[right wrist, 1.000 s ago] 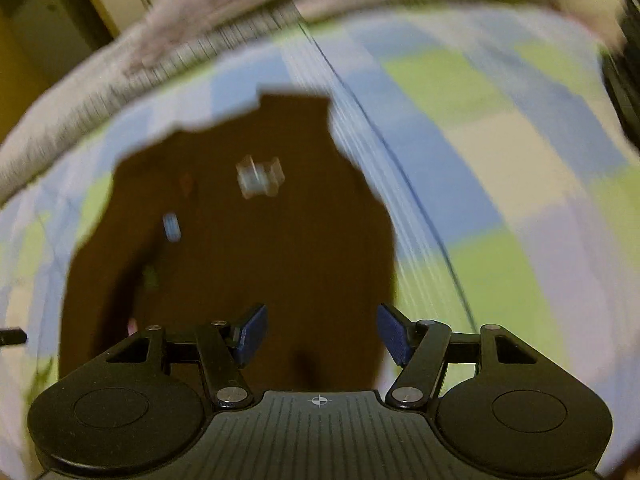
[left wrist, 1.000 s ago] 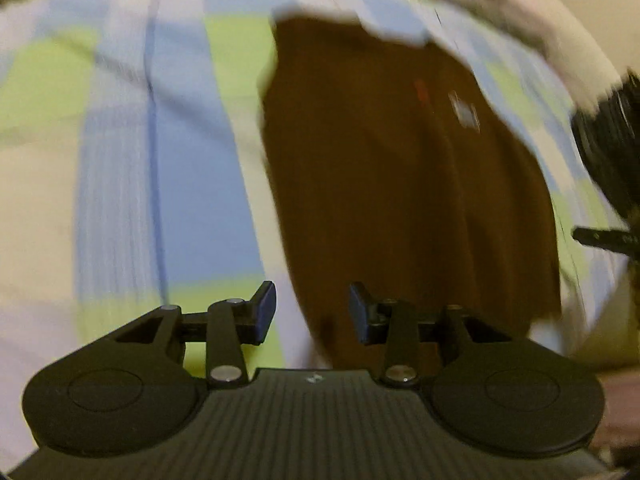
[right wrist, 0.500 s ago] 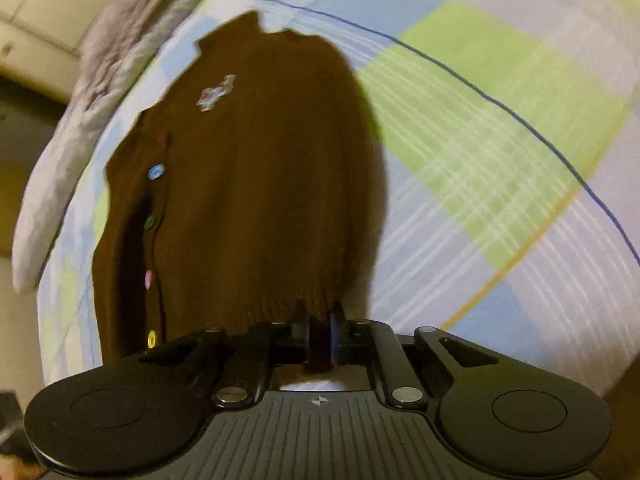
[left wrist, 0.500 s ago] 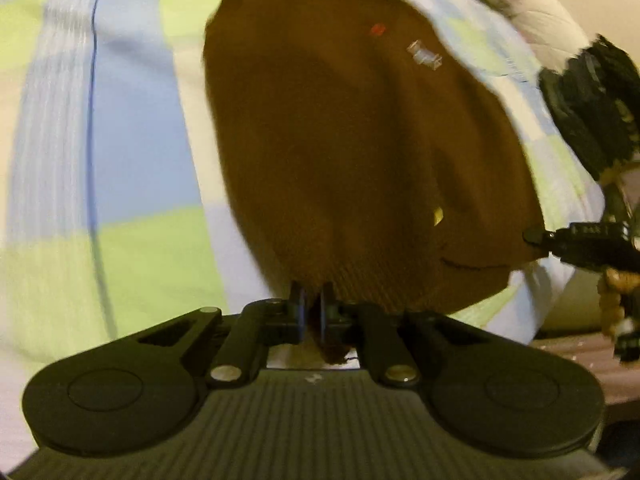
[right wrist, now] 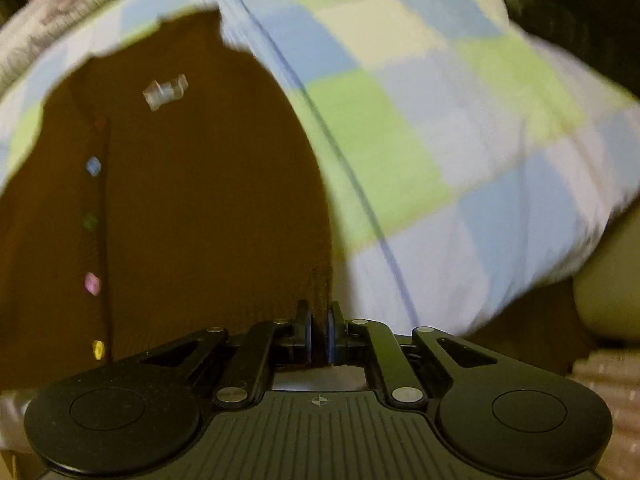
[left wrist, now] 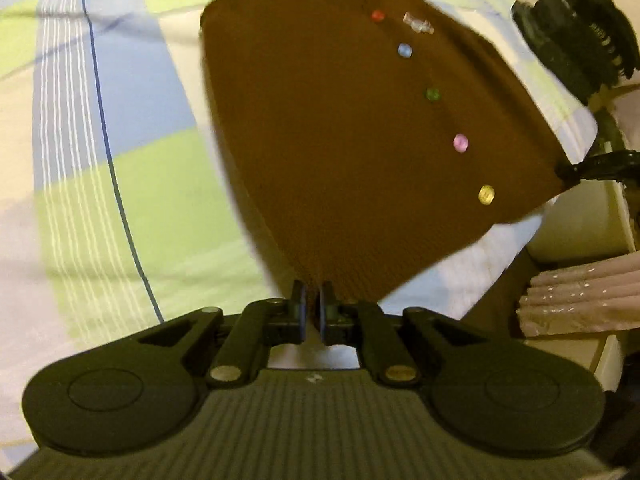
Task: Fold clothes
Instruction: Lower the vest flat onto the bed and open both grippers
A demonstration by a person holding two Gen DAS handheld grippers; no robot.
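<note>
A second ago both pairs of jaws stood wide apart above the garment; now each is pinched tight on the ribbed hem of the brown knit cardigan [left wrist: 340, 128]. The left gripper [left wrist: 312, 300] nips the hem's near left corner, and the right gripper [right wrist: 318, 320] nips the hem's near right corner, its tips also showing at the far right of the left wrist view. Half a second ago the jaws were already closed on the hem, and since then the cardigan fills more of both views, with the button row clearer. The cardigan lies spread on a checked bedsheet [left wrist: 120, 200] of blue, lime and cream squares crossed by thin white stripes and a dark blue line. Its small round buttons [left wrist: 460, 143] run red, blue, green, pink, yellow down the placket, beside a pale clear clip [right wrist: 165, 91] near the collar. The knit looks fine and matte, with vertical ribbing at the hem
</note>
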